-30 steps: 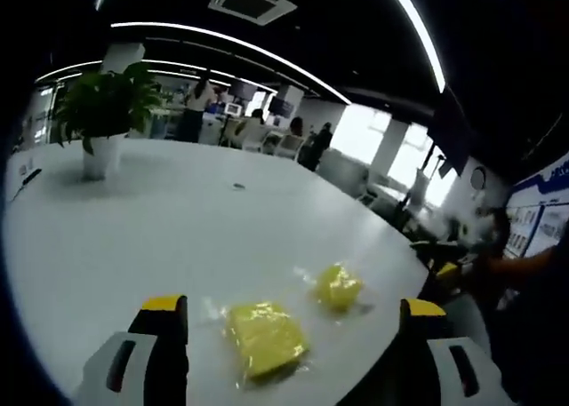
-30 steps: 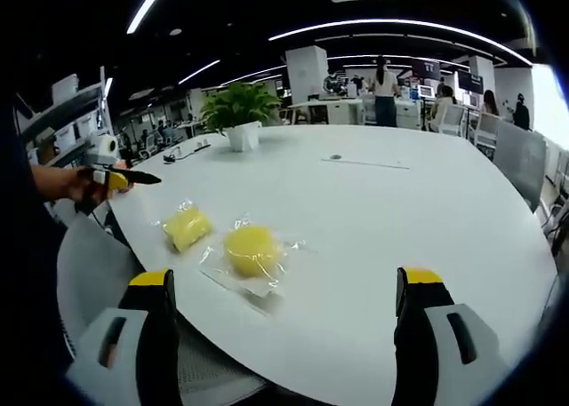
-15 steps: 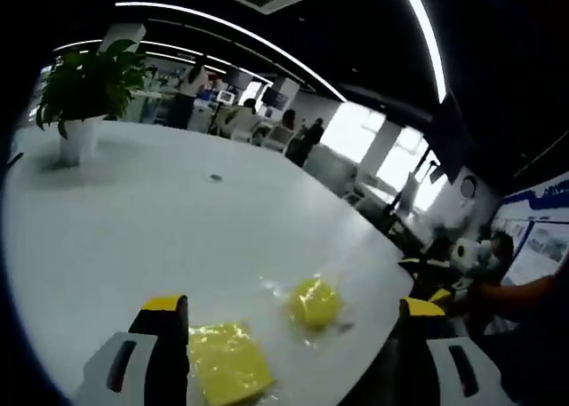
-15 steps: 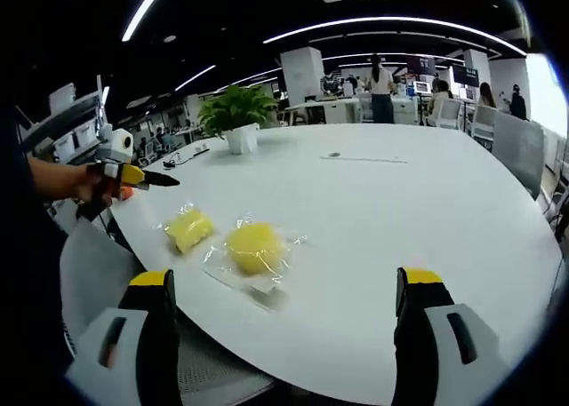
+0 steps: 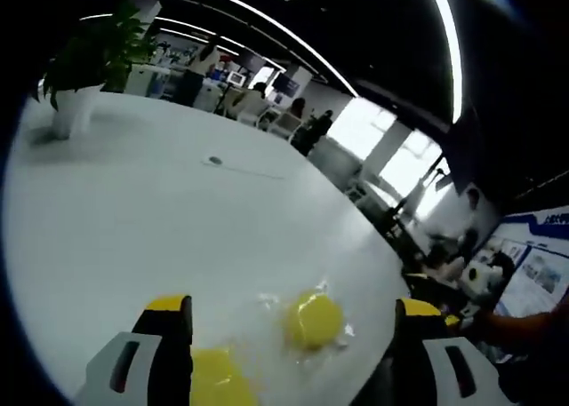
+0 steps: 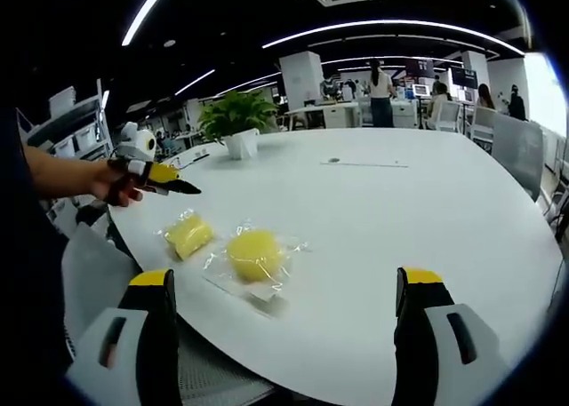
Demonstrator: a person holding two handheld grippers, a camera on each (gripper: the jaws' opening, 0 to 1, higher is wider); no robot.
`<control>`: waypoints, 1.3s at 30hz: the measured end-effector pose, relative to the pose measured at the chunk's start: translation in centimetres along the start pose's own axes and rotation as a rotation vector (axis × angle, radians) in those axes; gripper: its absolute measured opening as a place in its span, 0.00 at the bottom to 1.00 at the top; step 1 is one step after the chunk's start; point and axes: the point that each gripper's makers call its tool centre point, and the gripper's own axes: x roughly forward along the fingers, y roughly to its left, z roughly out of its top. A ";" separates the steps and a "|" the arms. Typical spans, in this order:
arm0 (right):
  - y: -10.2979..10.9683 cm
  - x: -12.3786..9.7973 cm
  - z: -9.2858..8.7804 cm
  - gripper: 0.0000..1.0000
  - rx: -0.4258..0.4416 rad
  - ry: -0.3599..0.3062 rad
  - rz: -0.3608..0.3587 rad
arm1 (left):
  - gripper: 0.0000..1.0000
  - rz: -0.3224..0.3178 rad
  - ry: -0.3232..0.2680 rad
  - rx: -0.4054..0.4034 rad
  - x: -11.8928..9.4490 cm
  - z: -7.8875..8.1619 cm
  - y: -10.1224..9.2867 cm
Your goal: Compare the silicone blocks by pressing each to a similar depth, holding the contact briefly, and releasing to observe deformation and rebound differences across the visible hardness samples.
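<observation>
two yellow silicone samples lie on the white table point(image 6: 427, 219), each sealed in a loose clear wrapper: a round block point(image 6: 255, 253) and, just beside it toward the person's side of the table, a squarer block point(image 6: 188, 234). in the left gripper view the round block point(image 5: 313, 319) sits between the jaws ahead, and the squarer block point(image 5: 216, 379) lies right against the inner side of one jaw at the bottom edge, partly cut off. the right tool point(image 6: 283, 313) stands wide, its two yellow-tipped jaws well apart with nothing between them, hovering off the table edge short of the samples. the left tool point(image 5: 293, 326) is likewise wide and empty in its own view; in the right gripper view the left tool point(image 6: 169, 179) appears held in a hand point(image 6: 114, 182) above the table near the squarer block, too small there to judge its gap. neither block is being pressed yet, so the comparison looks barely begun. both pieces should be light and soft, giving under a jaw tip and springing back at different rates; the film is probably slick and crinkly, so a block could skate sideways under an off-centre push. pressing straight down on the middle of each top face, rather than near an edge or on the loose wrapper margin, seems the safest contact, and the same tool tip on both would keep the depths comparable.
</observation>
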 end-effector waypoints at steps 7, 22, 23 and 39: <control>-0.4 -0.5 -0.2 0.96 0.018 0.002 -0.008 | 0.94 -0.014 0.038 -0.097 2.9 -0.7 1.4; -0.8 0.0 -0.8 0.96 0.041 0.017 -0.010 | 0.84 -0.086 0.095 -0.243 6.9 -2.5 1.7; -0.6 0.1 -0.9 0.96 0.042 0.021 -0.006 | 0.83 -0.097 0.114 -0.251 7.3 -2.9 1.6; -0.6 -0.1 -1.7 0.96 0.078 0.032 -0.008 | 0.56 -0.088 0.154 -0.368 9.3 -3.4 2.1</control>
